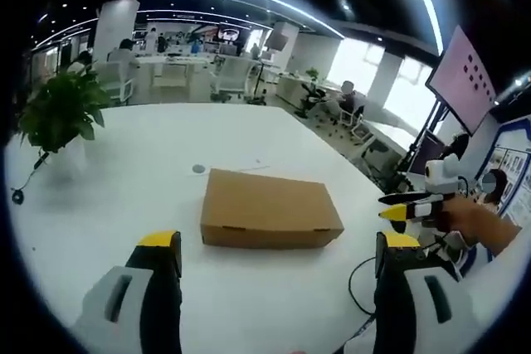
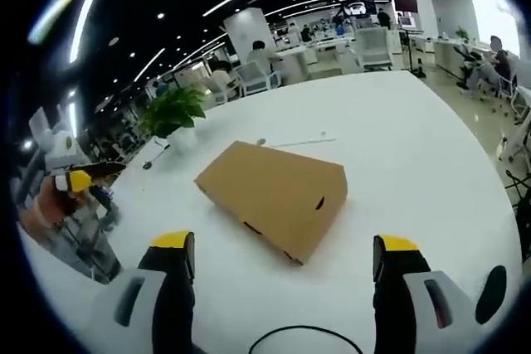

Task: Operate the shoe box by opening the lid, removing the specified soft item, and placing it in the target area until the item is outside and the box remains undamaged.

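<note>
Approach step: the box (image 1: 270, 209) lies shut (lid untouched) mid-surface (image 1: 124, 188), ahead of my left gripper (image 1: 278, 259) and right gripper (image 2: 282, 259), jaws wide, holding nothing. Next I judge: catch the lid edge gently.

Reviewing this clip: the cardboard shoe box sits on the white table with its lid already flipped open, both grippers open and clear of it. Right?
Not quite. The shoe box lid is closed, flat on top, as the left gripper view shows. The rest holds: it sits on the white table, and the left gripper and right gripper are open and clear of it.
</note>
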Available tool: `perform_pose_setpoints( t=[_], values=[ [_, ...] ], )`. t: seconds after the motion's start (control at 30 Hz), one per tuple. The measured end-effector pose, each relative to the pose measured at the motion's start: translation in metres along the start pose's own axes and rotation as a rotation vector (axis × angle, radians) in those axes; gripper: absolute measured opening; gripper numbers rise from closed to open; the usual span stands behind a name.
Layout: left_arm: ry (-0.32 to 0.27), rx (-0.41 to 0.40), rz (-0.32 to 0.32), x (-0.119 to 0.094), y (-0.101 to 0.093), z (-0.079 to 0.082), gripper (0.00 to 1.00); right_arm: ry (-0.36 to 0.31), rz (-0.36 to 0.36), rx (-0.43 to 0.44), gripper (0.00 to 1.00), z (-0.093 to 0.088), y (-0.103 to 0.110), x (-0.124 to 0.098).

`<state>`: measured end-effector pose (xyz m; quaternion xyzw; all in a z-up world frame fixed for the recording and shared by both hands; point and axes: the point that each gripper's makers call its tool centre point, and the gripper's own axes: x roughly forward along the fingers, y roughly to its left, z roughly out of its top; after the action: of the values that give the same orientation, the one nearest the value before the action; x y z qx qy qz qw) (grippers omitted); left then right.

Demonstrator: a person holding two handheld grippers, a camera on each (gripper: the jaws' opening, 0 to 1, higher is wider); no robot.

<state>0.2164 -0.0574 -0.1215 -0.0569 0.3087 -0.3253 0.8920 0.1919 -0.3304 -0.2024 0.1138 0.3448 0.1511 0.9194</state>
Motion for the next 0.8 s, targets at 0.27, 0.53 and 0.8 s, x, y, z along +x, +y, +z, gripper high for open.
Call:
perform_pose_setpoints(
  t=[0.27,0.53,0.8],
  values=[
    [-0.008,0.012,-0.002,-0.002,-0.002,0.003,0.99,0.004,0.013,0.006,0.9,0.01,-0.001,0.012],
    [-0.001,0.007,0.001,-0.004,-0.002,-0.002,0.99,0.013,0.012,0.031,0.9,0.007,-0.006,0.018],
    [0.009,0.001,0.003,-0.003,-0.001,-0.003,0.99,0.005,0.034,0.104,0.89,0.001,-0.009,0.03]
  ],
)
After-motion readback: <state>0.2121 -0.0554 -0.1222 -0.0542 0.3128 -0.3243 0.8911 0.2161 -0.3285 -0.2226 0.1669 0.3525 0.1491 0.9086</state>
